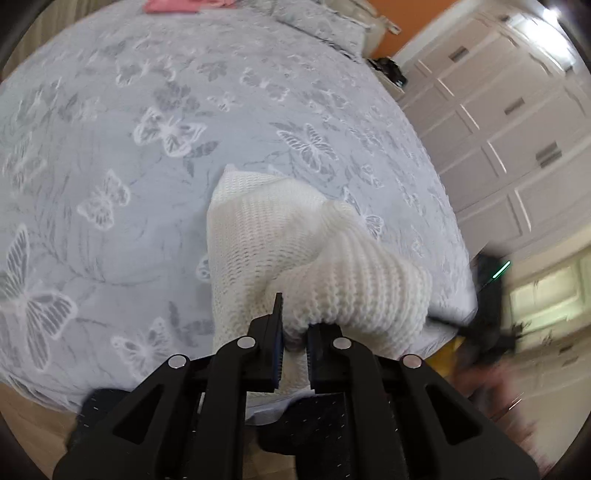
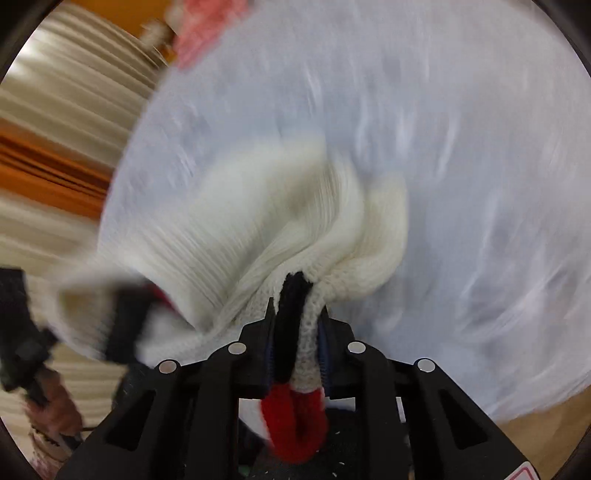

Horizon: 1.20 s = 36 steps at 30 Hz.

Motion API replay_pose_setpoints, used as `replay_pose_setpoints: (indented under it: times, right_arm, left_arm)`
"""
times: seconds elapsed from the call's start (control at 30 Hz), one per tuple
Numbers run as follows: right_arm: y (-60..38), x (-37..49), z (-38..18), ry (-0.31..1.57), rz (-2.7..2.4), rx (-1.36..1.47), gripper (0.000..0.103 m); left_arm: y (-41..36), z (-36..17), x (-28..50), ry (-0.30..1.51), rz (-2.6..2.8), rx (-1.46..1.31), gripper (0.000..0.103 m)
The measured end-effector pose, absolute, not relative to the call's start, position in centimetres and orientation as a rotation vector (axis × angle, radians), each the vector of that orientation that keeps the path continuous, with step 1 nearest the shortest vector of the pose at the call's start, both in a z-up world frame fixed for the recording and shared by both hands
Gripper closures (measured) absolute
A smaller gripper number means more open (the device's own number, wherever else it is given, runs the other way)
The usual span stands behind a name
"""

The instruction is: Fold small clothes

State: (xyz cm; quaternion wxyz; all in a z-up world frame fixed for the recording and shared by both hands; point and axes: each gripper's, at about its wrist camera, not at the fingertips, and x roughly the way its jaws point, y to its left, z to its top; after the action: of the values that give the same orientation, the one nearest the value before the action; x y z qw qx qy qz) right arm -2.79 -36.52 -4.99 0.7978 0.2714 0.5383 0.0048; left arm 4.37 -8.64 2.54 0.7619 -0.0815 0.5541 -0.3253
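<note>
A white knit garment [image 1: 295, 240] hangs over the grey butterfly bedspread [image 1: 147, 147]. My left gripper [image 1: 295, 332] is shut on its near edge and holds it up, so the fabric drapes down toward the bed. In the right wrist view, which is blurred by motion, my right gripper [image 2: 297, 317] is shut on another edge of the same garment [image 2: 258, 229], where a black and red trim [image 2: 295, 417] passes between the fingers. The other gripper [image 2: 125, 321] shows blurred at lower left of that view, also on the knit.
A pink garment [image 1: 177, 5] lies at the far side of the bed. White cabinet doors [image 1: 498, 122] stand to the right of the bed. The right gripper and hand [image 1: 487, 325] show blurred off the bed's right edge. A pillow [image 1: 325, 26] lies at the far end.
</note>
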Motion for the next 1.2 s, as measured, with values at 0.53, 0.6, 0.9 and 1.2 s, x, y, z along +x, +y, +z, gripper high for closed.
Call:
replay_pose_setpoints:
  times: [0.53, 0.6, 0.9, 1.2]
  right_arm:
    - [-41.8, -3.6, -4.9, 1.108, -0.048, 0.753, 0.016]
    - [-41.6, -2.3, -7.2, 1.201, -0.005, 0.831, 0.016]
    - [-37.6, 2.1, -10.3, 1.359, 0.127, 0.851, 0.084]
    - [-38.8, 0.0, -3.5, 1.248, 0.022, 0.370, 0.089]
  left_arm:
    - [-13.9, 0.4, -1.1, 1.221, -0.870, -0.259, 0.046]
    - [-13.7, 0.5, -1.0, 1.232, -0.854, -0.256, 0.046]
    - [-9.0, -2.4, 0.0, 1.356, -0.683, -0.484, 0.020]
    - [-7.3, -2.7, 1.9, 1.350, -0.619, -0.537, 0.019]
